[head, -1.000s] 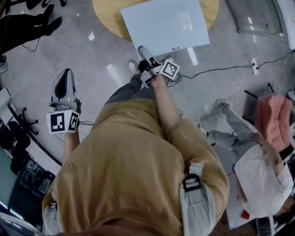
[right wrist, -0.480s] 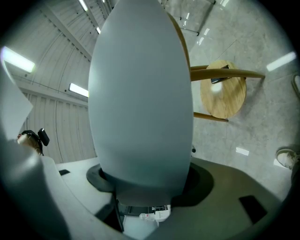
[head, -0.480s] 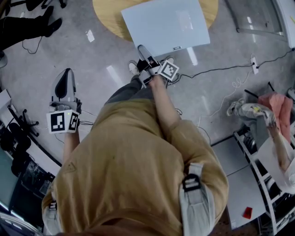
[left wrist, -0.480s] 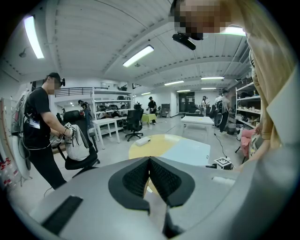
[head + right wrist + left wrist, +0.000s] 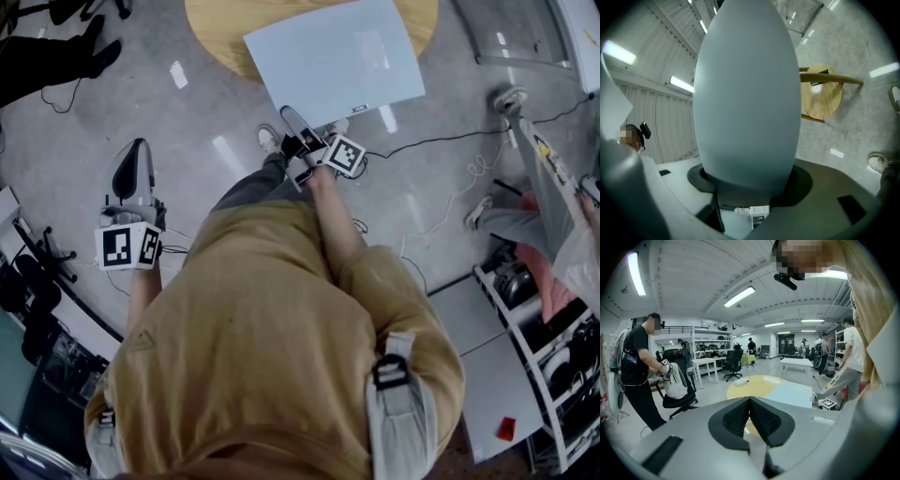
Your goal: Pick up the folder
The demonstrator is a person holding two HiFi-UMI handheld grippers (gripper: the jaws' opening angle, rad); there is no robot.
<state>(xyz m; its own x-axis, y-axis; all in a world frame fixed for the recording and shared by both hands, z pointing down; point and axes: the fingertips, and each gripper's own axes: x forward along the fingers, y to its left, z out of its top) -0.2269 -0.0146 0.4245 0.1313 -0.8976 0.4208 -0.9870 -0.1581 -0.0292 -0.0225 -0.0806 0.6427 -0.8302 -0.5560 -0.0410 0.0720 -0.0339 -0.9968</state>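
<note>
Looking down, the head view shows the person's right gripper (image 5: 291, 114) reaching forward to the near edge of the pale blue folder (image 5: 337, 56). The folder lies across the round wooden table (image 5: 214, 23) and overhangs its rim toward the person. The left gripper (image 5: 134, 152) is held out to the side over the grey floor (image 5: 75, 122), well apart from the folder. In the left gripper view its dark pads meet with nothing between them; table and folder lie farther off. In the right gripper view the folder fills the gap between the jaws, which have just been closing and now clamp its edge.
</note>
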